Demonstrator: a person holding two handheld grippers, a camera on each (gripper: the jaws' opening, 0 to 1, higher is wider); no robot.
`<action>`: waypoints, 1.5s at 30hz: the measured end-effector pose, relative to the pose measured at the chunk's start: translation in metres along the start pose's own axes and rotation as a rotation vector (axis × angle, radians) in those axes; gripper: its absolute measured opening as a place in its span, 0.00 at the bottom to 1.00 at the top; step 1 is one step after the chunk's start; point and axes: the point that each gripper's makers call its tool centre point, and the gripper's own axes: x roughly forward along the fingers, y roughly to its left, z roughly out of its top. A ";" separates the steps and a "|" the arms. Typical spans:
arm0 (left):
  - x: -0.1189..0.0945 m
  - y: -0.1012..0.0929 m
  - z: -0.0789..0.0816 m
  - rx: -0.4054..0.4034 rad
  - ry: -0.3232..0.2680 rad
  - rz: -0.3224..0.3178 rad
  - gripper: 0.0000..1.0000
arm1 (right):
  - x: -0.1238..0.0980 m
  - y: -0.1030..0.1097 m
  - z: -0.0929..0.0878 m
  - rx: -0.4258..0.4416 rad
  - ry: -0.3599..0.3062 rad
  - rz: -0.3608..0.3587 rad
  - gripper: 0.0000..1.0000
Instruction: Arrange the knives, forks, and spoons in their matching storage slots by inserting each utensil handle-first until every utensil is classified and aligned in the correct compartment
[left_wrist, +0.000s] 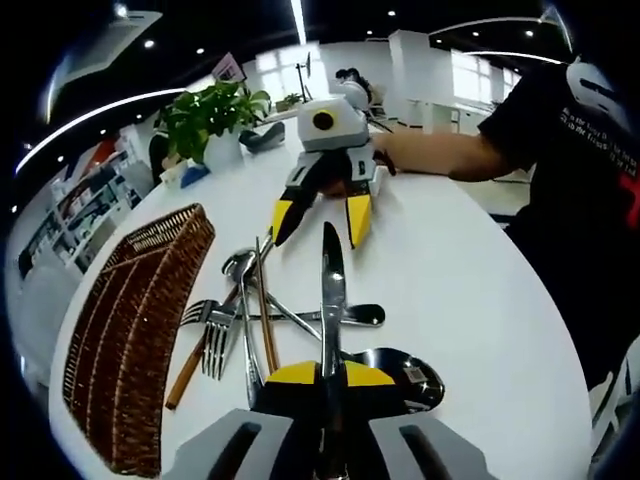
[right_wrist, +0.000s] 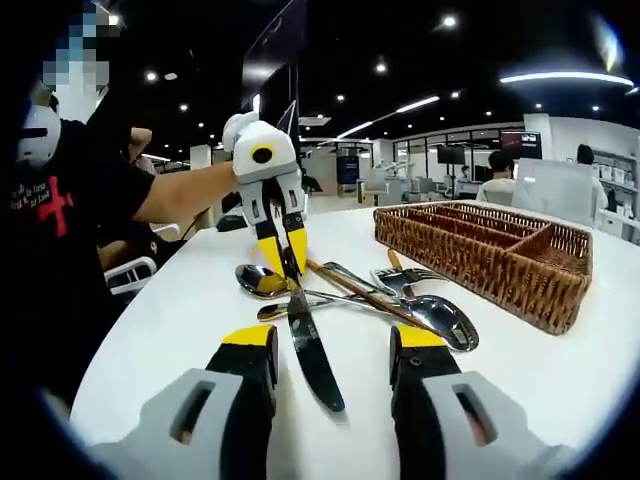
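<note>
**Knife clamped in your left gripper, above the pile**

On the white table (left_wrist: 480, 300), your left gripper (left_wrist: 331, 372) is closed on a table knife (left_wrist: 332, 290), jaws pinching it at the handle end so the blade points away from you toward the far side. From the right gripper view, that same knife (right_wrist: 312, 350) hangs tilted from the left gripper (right_wrist: 281, 255), its tip low and near the tabletop between your right gripper's jaws. Your right gripper (right_wrist: 334, 345) stands with its 2 jaws well apart, holding nothing.

Beside the knife lies a loose pile of cutlery: a fork (left_wrist: 214, 330), spoons (left_wrist: 238, 268) and wood-handled pieces, crossing each other. The wicker tray (left_wrist: 140, 320) with its long compartments sits just beside the pile, to your left. A potted plant (left_wrist: 212, 118) stands at the far end.
</note>
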 end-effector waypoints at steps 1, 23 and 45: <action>0.000 0.000 0.002 0.009 -0.005 0.005 0.04 | 0.000 0.001 -0.001 0.000 0.007 0.004 0.44; 0.014 -0.001 0.007 0.076 0.007 0.014 0.02 | 0.004 0.025 -0.024 -0.125 0.112 0.111 0.00; 0.013 0.000 0.002 0.042 0.001 0.028 0.03 | 0.006 0.024 -0.001 -0.187 0.010 0.115 0.00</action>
